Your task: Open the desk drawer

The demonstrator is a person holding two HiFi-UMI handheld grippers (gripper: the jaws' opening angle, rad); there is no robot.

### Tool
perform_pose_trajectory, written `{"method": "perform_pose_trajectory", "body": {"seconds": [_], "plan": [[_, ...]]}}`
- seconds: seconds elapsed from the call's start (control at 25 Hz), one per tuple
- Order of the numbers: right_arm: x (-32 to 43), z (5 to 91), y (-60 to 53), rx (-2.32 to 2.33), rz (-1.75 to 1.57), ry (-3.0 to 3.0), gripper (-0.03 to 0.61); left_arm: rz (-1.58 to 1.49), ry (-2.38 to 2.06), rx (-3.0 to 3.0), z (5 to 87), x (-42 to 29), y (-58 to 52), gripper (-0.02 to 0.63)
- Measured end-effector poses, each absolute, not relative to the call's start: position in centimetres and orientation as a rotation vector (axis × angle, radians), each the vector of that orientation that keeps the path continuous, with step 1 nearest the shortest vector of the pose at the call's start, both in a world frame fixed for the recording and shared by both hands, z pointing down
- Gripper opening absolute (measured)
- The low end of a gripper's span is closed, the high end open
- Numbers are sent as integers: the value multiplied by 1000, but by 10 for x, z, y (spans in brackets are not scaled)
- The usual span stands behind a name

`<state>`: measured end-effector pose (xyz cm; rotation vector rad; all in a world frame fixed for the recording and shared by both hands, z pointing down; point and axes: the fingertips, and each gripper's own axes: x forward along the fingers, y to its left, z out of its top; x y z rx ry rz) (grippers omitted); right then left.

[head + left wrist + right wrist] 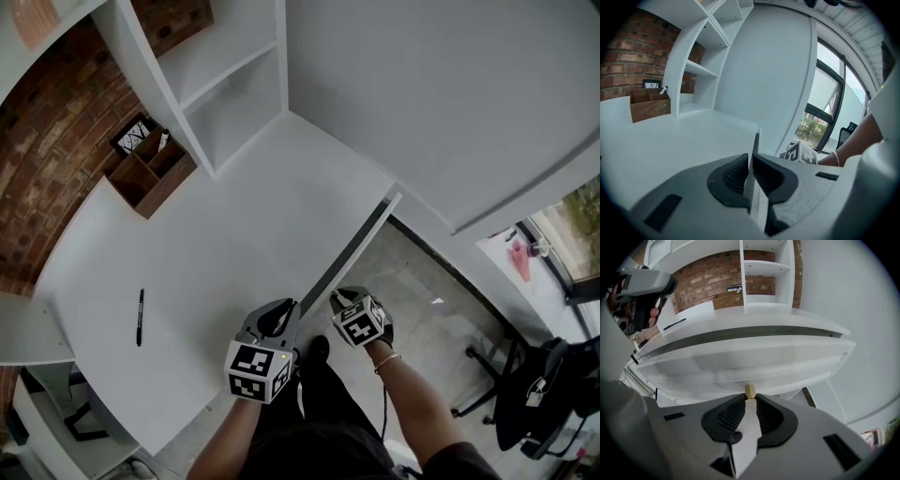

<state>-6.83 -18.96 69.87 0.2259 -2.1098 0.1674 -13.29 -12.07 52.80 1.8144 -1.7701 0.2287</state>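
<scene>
My desk (216,253) and drawer front (754,357) show smooth matt white; the drawer knob (750,391) gleams brass-like. At the desk's back edge, a dark wooden organiser (145,173) meets the rough brick wall (47,150).

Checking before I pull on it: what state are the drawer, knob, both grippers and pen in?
drawer: slightly open, dark gap under desktop.
knob: pinched at right gripper jaw tips.
left gripper: shut on drawer's front edge.
right gripper: shut on knob.
pen: lying flat on desktop.

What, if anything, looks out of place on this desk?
Nothing spilled or broken. The desk drawer stands slightly ajar, showing a dark gap under the desktop, and a lone black pen lies loose on top.
</scene>
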Motion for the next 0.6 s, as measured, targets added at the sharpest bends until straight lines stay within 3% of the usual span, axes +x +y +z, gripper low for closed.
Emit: {"method": "perform_pose_trajectory", "body": {"seconds": [0.6], "plan": [[-19, 699, -184, 350, 175, -2046, 69, 269, -1658, 1904, 535, -116, -117, 11]]}}
